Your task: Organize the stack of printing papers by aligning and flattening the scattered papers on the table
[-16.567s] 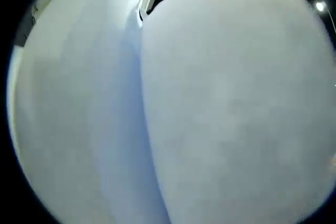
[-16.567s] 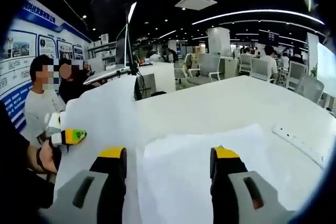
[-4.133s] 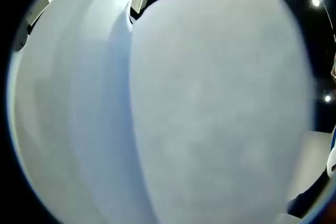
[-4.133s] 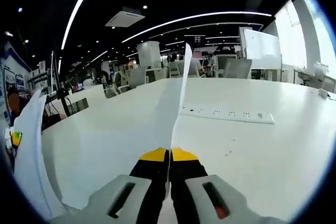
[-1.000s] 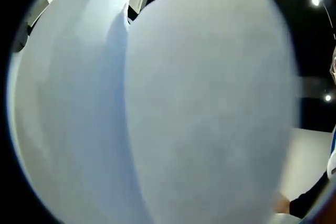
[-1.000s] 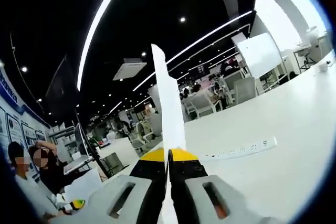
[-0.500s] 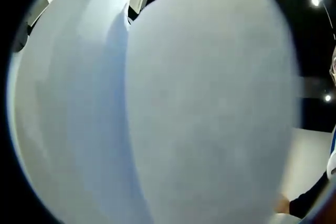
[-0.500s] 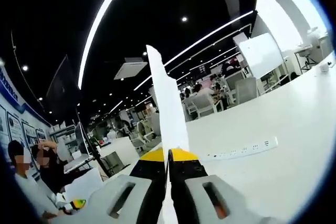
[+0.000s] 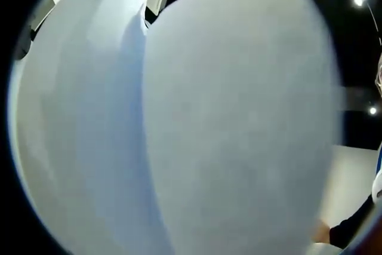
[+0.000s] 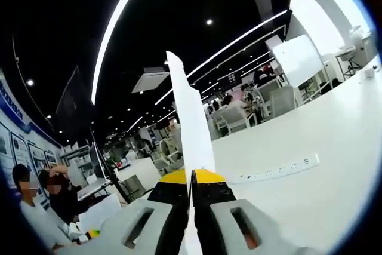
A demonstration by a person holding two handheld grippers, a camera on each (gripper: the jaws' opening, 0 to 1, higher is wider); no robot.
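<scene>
One sheet of paper (image 10: pixel 190 125) stands edge-on in the right gripper view, rising from the middle toward 12 o'clock and tapering to a point; its lower end is pinched between the two yellow-tipped jaws of the right tool (image 10: pixel 191 178), which is clenched on it with no gap visible between the jaws. In the left gripper view, several white sheets (image 9: pixel 239 123) press right up against the lens, overlapping like curved leaves: a large one covers the centre and the 3 o'clock side, and at least two more (image 9: pixel 89 88) fan out behind it toward 9 and 11 o'clock. The left tool's jaws are hidden behind this paper, so I cannot tell whether it is clenched or released. At about 4 o'clock in that view a strip of pale tabletop (image 9: pixel 349 177) shows past the paper's edge. In the right gripper view the white tabletop (image 10: pixel 310 189) spreads from 3 to 5 o'clock, with a long white power strip (image 10: pixel 276 170) lying on it just to the right of the held sheet. More white paper (image 10: pixel 98 212) shows low at 8 o'clock, near two seated people (image 10: pixel 36 207) at the far left. Office chairs (image 10: pixel 236 119) and a whiteboard (image 10: pixel 298 59) stand well beyond the tabletop.
</scene>
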